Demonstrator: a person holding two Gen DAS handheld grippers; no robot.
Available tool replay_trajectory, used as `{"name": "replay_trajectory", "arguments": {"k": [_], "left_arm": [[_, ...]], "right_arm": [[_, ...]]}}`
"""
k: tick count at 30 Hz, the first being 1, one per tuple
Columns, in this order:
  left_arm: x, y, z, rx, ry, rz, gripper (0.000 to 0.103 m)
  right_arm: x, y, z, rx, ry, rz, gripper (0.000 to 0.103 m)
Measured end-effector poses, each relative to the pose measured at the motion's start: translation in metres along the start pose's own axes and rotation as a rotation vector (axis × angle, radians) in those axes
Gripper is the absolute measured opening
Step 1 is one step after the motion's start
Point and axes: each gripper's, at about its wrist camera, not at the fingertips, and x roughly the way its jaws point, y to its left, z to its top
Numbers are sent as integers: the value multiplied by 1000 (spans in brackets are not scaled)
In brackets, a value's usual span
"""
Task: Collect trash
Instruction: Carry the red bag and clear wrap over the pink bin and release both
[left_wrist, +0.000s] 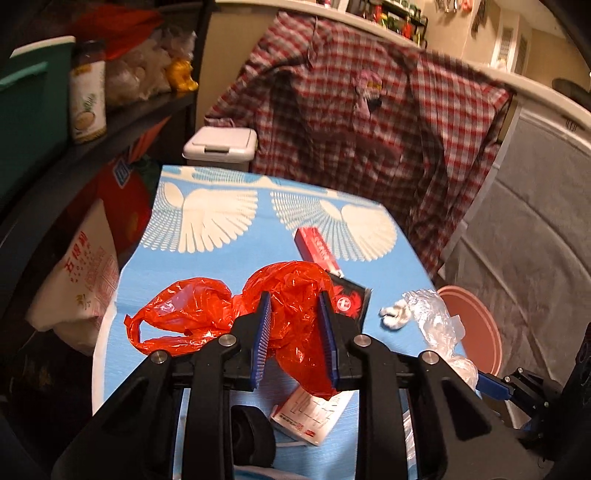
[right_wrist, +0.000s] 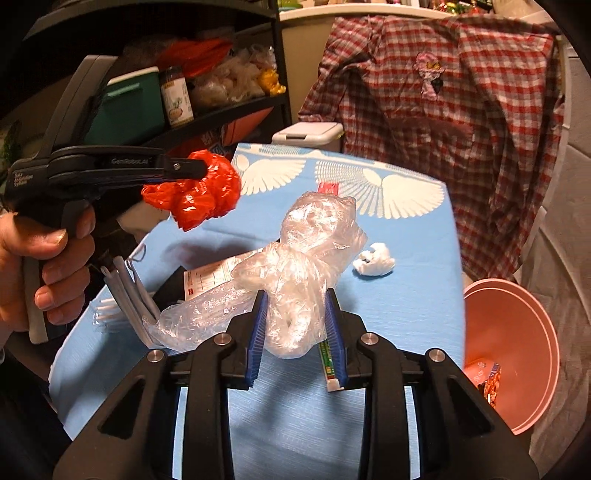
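Note:
My left gripper (left_wrist: 294, 306) is shut on a crumpled red plastic bag (left_wrist: 207, 310) and holds it above the blue table (left_wrist: 221, 236); in the right wrist view the left gripper (right_wrist: 184, 173) shows with the red bag (right_wrist: 199, 195) hanging from it. My right gripper (right_wrist: 295, 306) is shut on a clear plastic bag (right_wrist: 306, 251), also seen at the right of the left wrist view (left_wrist: 436, 314). A white crumpled tissue (right_wrist: 375, 262) lies on the table. A red box (left_wrist: 317, 247), a black packet (left_wrist: 351, 301) and a white leaflet (left_wrist: 314, 417) also lie there.
A pink bin (right_wrist: 517, 350) with some wrappers inside stands at the table's right edge. A white lidded bin (left_wrist: 221, 146) is behind the table. A plaid shirt (left_wrist: 369, 110) hangs at the back. Shelves (left_wrist: 122, 118) with jars and bags are on the left. Grey straws (right_wrist: 129, 291) lie at the table's left.

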Motion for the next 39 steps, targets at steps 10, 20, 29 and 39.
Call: {"name": "replay_trajectory", "arguments": {"k": [10, 20, 29, 39], "left_arm": [[-36, -30, -8, 11, -80, 3, 25], [-60, -58, -17, 33, -123, 23, 25], [-67, -85, -22, 72, -149, 37, 25], [-66, -115, -22, 101, -153, 24, 25]], "right_arm": [[-42, -22, 9, 59, -87, -48, 31], [-88, -56, 16, 132, -184, -134, 31], [-122, -95, 17, 196, -247, -214, 31], [-144, -127, 13, 224, -264, -296, 31]]}}
